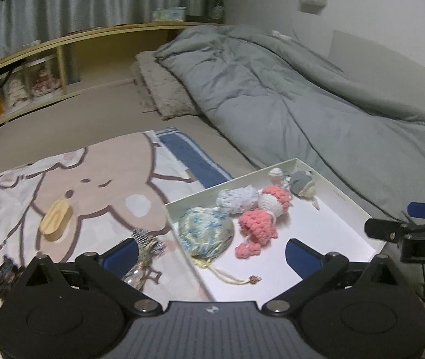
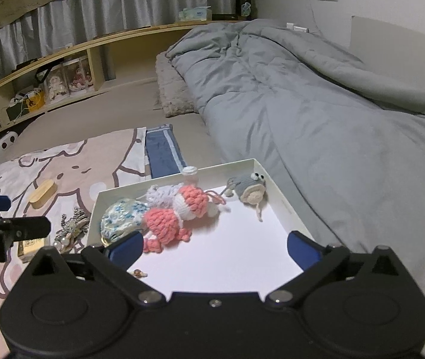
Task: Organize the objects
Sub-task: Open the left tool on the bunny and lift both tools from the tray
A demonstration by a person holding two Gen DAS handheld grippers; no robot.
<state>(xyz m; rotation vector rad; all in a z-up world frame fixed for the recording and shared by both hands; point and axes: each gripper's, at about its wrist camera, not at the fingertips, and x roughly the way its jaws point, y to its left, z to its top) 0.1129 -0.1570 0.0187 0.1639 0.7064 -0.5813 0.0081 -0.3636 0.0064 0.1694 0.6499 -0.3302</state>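
Wooden oval block [image 1: 56, 217] lies outside the white box [image 1: 344, 200], on the cartoon blanket [image 1: 98, 161], ahead-left of the left tongs [image 1: 212, 252], long axis slanting away rightward. Both left and right tongs [image 2: 214, 248] gape empty; the left is nearer.
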